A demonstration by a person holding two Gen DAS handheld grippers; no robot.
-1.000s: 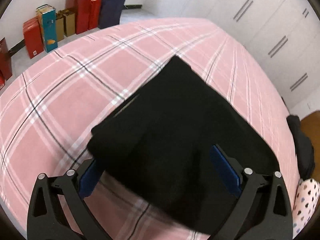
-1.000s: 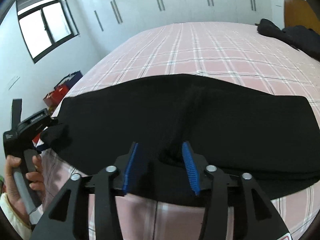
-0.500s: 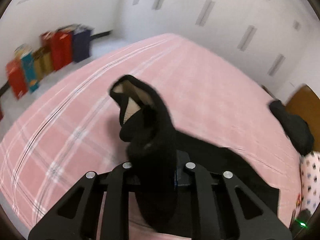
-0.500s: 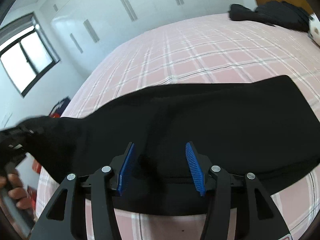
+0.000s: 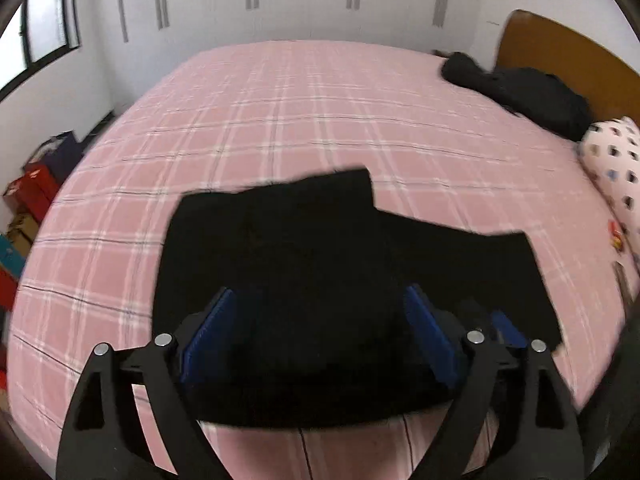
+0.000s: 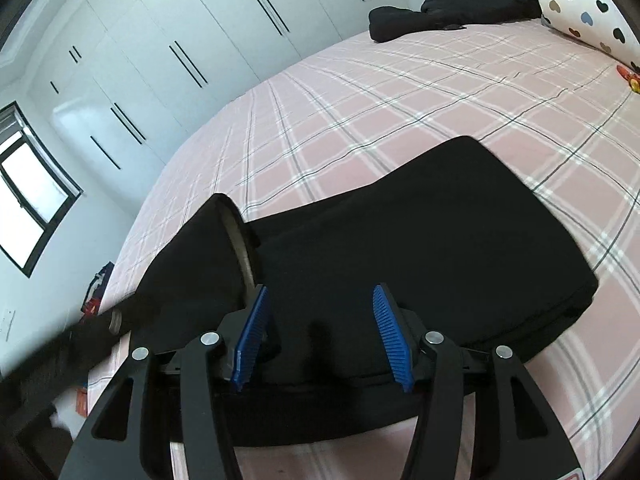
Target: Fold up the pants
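light: bright, even daylight from window [image 6: 28, 204] | blur: left view smeared | edges: fisheye bending, dark corners

Black soft fabric pants [image 5: 304, 264] lie on a pink bedsheet with white-and-grey plaid lines [image 5: 280, 120]; the white pillow [image 6: 580, 4] carries multicoloured hearts (mostly black), gripper pads [image 6: 252, 340] blue.
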